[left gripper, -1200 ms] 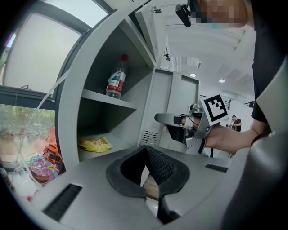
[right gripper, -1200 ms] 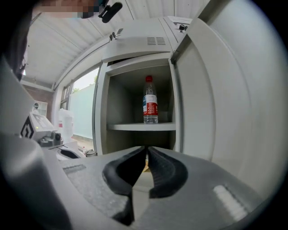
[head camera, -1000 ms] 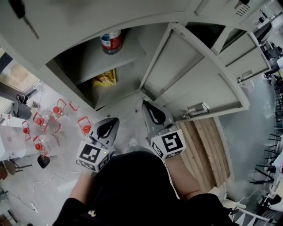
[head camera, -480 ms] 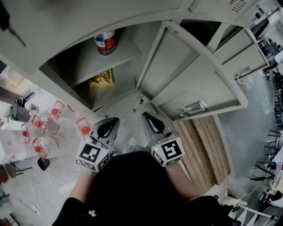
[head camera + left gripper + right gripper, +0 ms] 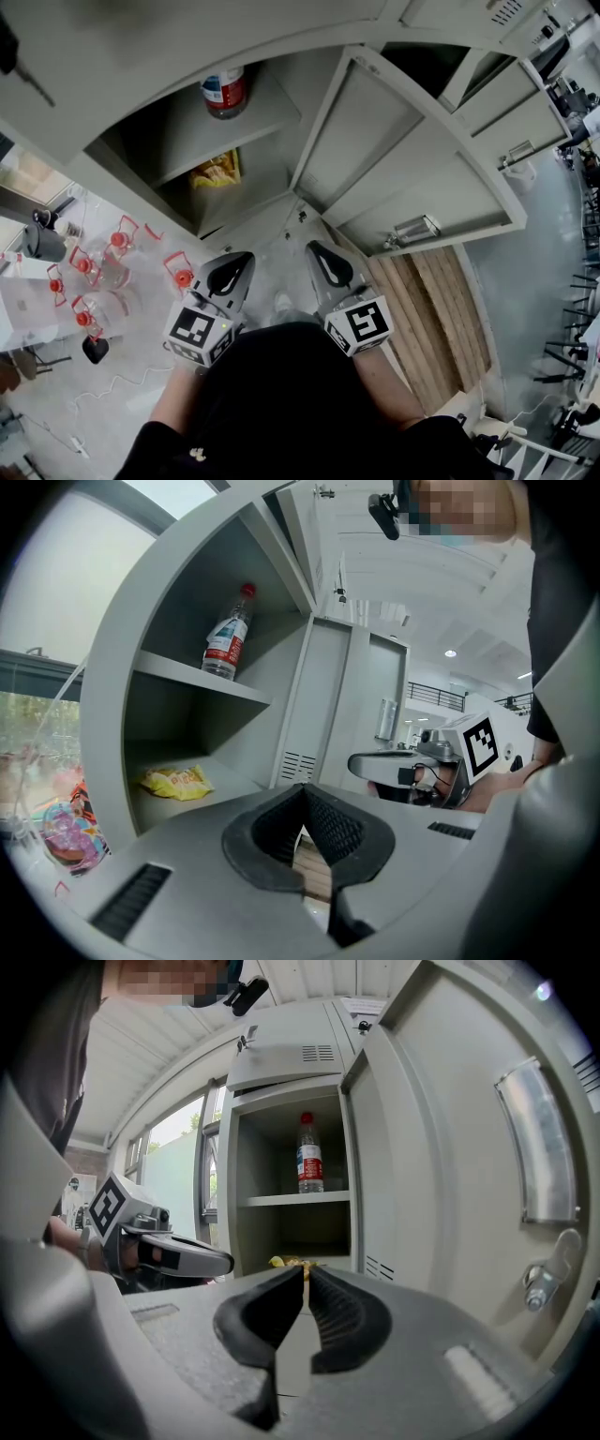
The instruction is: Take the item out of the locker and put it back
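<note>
The grey locker (image 5: 141, 141) stands open, its door (image 5: 375, 141) swung to the right. A clear water bottle (image 5: 225, 91) with a red cap and red label stands on the upper shelf. On the lower shelf lies a yellow snack bag (image 5: 216, 172). My left gripper (image 5: 228, 272) and right gripper (image 5: 328, 265) hover side by side in front of the opening, both shut and empty, well short of the shelves. The left gripper view has the bottle (image 5: 228, 635) and the bag (image 5: 176, 781) ahead. The right gripper view shows the bottle (image 5: 308, 1154) straight ahead and the bag (image 5: 292, 1262) just over the jaw tips.
Several clear containers with red lids (image 5: 103, 262) sit on the floor at the left. A wooden pallet (image 5: 431, 309) lies on the right under the open door. Neighbouring locker doors (image 5: 506, 112) also hang open. The door's metal handle (image 5: 539, 1147) is at my right.
My right gripper has drawn back a little toward the person's body and sunk slightly. The left gripper has stayed put. Bottle and bag have not moved.
</note>
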`<state>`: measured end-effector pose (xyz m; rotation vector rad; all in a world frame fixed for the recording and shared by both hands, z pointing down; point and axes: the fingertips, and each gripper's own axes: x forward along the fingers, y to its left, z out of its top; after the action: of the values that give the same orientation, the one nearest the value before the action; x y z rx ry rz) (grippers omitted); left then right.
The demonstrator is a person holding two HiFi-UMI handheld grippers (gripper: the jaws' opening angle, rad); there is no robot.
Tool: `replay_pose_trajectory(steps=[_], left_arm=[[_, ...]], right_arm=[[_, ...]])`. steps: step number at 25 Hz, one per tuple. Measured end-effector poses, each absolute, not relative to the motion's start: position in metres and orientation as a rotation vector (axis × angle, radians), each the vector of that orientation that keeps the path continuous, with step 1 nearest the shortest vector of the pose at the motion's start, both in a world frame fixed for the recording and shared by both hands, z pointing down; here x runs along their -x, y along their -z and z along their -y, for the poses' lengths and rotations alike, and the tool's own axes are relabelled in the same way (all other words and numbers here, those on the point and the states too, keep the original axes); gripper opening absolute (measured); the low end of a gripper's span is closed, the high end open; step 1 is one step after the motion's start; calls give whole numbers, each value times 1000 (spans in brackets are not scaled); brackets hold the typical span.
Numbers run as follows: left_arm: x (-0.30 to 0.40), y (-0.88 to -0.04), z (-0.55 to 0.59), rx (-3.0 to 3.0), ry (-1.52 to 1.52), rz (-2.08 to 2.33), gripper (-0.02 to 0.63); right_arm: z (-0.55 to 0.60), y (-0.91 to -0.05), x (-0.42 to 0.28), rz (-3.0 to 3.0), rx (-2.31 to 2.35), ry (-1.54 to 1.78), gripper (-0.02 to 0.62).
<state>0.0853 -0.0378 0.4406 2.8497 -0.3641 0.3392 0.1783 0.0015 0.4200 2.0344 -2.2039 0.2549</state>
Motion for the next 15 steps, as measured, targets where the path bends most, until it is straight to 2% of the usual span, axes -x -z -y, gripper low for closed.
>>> replay_pose_trajectory(steps=[15], left_arm=[[-82, -442, 40, -2851, -331, 380, 14]], right_arm=[[0, -421, -179, 2197, -2065, -260, 14]])
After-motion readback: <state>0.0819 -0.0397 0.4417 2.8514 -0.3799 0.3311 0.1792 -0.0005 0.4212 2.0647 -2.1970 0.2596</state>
